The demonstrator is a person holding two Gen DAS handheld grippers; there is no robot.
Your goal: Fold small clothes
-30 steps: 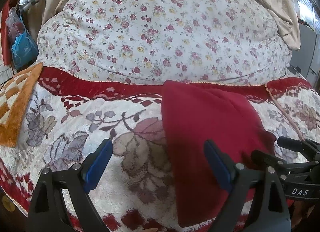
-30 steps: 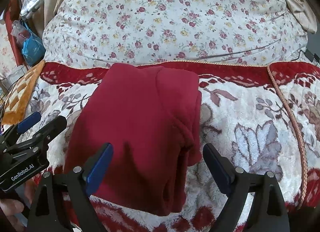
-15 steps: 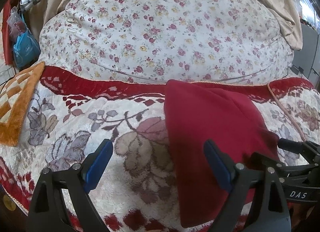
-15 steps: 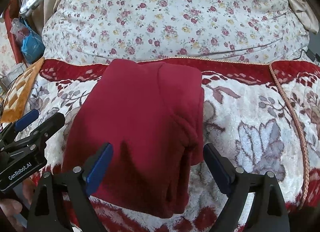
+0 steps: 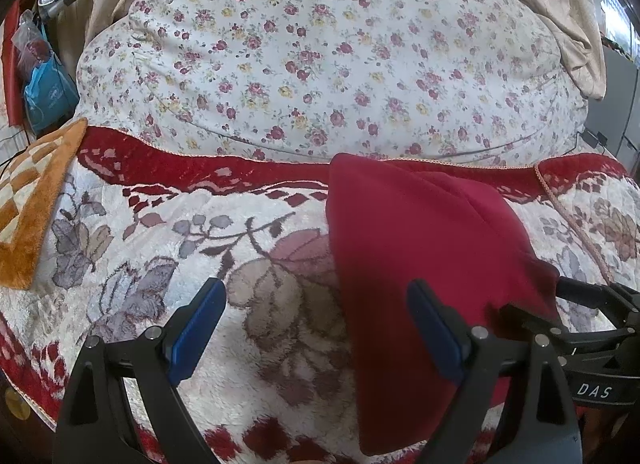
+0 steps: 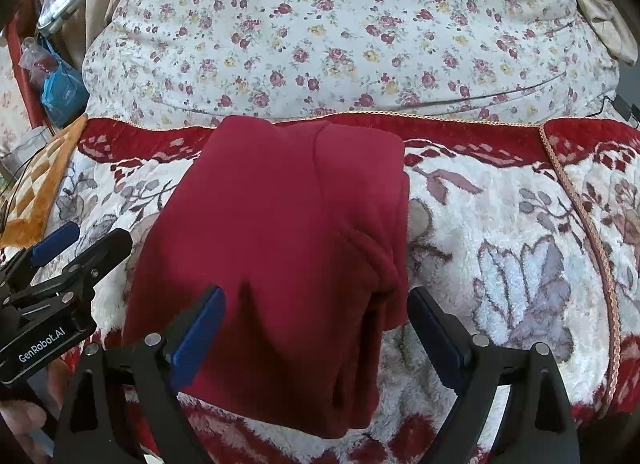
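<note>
Red garment (image 6: 276,248) lies folded between the right gripper's (image 6: 316,328) spread, empty fingers; left gripper (image 5: 316,328), also spread and empty, straddles its edge, and closing there could drag layers apart.

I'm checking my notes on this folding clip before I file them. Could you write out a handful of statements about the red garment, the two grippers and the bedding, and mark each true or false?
1. The red garment lies folded on the floral blanket. True.
2. The right gripper is clamped on the garment. False: its jaws stand wide apart, above the cloth, not pinching it.
3. The left gripper is open and holds nothing. True.
4. An orange checkered mat lies at the blanket's left edge. True.
5. The garment lies on top of the rose-print quilt. False: the quilt is behind it, past the blanket's red border.
</note>
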